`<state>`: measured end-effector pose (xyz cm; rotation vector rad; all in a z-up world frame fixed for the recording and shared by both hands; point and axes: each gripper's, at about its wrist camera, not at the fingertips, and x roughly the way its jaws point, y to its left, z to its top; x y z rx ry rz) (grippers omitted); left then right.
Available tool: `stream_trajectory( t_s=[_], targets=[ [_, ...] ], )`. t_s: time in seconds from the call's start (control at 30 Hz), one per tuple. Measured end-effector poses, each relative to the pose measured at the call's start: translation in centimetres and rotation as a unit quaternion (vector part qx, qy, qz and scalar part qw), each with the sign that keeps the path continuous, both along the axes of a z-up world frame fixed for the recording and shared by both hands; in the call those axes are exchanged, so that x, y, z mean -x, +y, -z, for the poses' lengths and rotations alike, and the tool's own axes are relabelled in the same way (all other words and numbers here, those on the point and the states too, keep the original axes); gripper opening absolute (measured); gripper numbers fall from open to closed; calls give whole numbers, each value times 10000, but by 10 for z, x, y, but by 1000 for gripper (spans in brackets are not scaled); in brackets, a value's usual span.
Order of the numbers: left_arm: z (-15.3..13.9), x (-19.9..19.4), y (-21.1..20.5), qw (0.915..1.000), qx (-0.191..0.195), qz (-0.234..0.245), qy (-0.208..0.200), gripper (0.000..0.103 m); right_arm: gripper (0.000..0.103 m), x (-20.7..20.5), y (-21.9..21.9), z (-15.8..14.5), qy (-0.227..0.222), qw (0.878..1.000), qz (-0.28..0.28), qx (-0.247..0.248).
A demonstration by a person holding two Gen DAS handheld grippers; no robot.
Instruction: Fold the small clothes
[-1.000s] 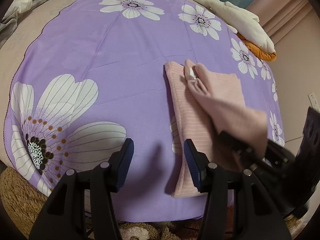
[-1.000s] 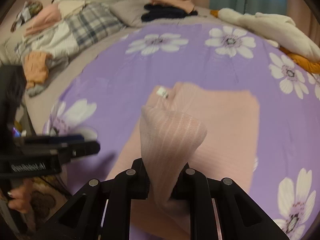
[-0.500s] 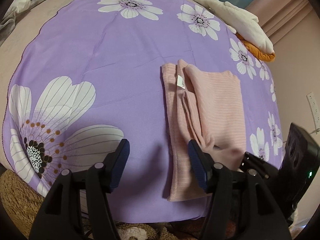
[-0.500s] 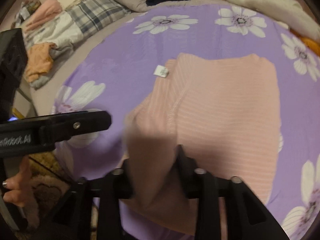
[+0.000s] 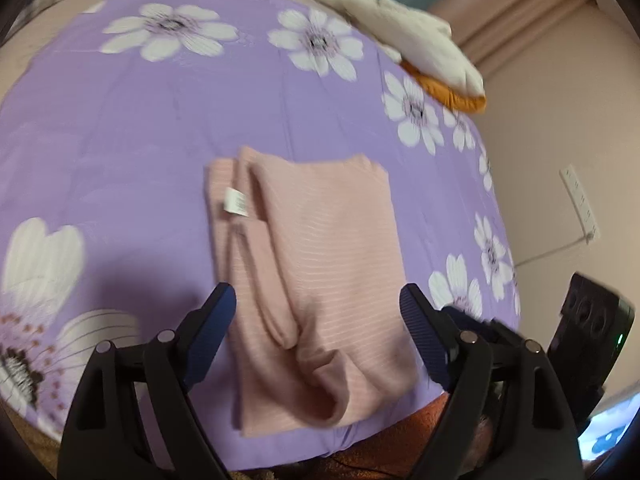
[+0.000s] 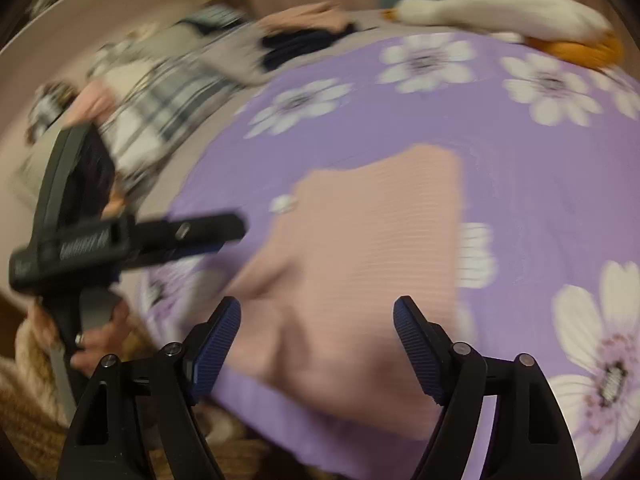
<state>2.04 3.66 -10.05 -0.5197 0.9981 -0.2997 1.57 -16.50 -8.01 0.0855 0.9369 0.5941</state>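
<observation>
The left gripper [image 5: 316, 312] hung over the near edge of the purple flowered sheet [image 5: 160, 128], its jaws spreading and gripping nothing; the pink garment [image 5: 320, 264] showed in the gap between the blue pads but lay flat below them, untouched; the right gripper [image 6: 316, 324] stood likewise, jaws widening, empty, with the same pink garment [image 6: 360, 248] under its gap and no pad pressing on it. The garment looked a light, soft, ribbed knit, limp enough to sag and slide on itself, not fragile; it would likely best be pinched at a corner or a doubled edge, since a single layer would probably drag the fold apart. It rested near the front edge of the sheet, folded to a long panel, with a narrower strip laid along its left side and a loose rounded bulge at the near end; a small white label [image 5: 236, 202] sat on the left strip, farther back. Beyond the garment the sheet ran on bare; at its far right corner lay a white and orange plush toy [image 5: 412, 52]; past its far left edge, blurred, lay a heap of other clothes [image 6: 168, 76].
</observation>
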Motion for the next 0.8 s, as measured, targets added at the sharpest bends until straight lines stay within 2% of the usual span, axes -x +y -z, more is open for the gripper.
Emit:
stream_trajectory(
  t_s=[0.13,0.2,0.23,0.33,0.57,0.6,0.63,0.67,0.73,0.8],
  targets=[
    [27,-7,-20,9968,-730,200,254,84,79,-14,-25,17,254,9974,670,14],
    [47,-7,-19,9926,-1059,93,589,83,79,-20,-32,24,380,9963,764,-66],
    [55,-7,-16,9916,-1070,29,731,86,79,-22,-33,28,457,9958,792,-98],
    [63,1,-3,9953,-712,-64,661,86,79,-28,-34,39,621,9944,850,-130],
    [65,-11,2,9978,-380,50,534,85,79,-44,-30,59,965,9918,759,-355],
    [66,-15,0,9981,-318,73,522,85,78,-46,-29,62,980,9916,767,-354],
    [67,-17,-2,9984,-241,104,502,84,72,-47,-28,64,1002,9914,754,-367],
    [68,-21,-5,9987,-142,173,464,82,72,-48,-26,66,1027,9913,728,-385],
    [70,-26,-9,9987,-3,288,429,65,66,-52,-24,71,1028,9914,730,-362],
    [71,-30,-13,9976,143,422,529,52,59,-57,-24,76,1111,9902,740,-422]
  ],
)
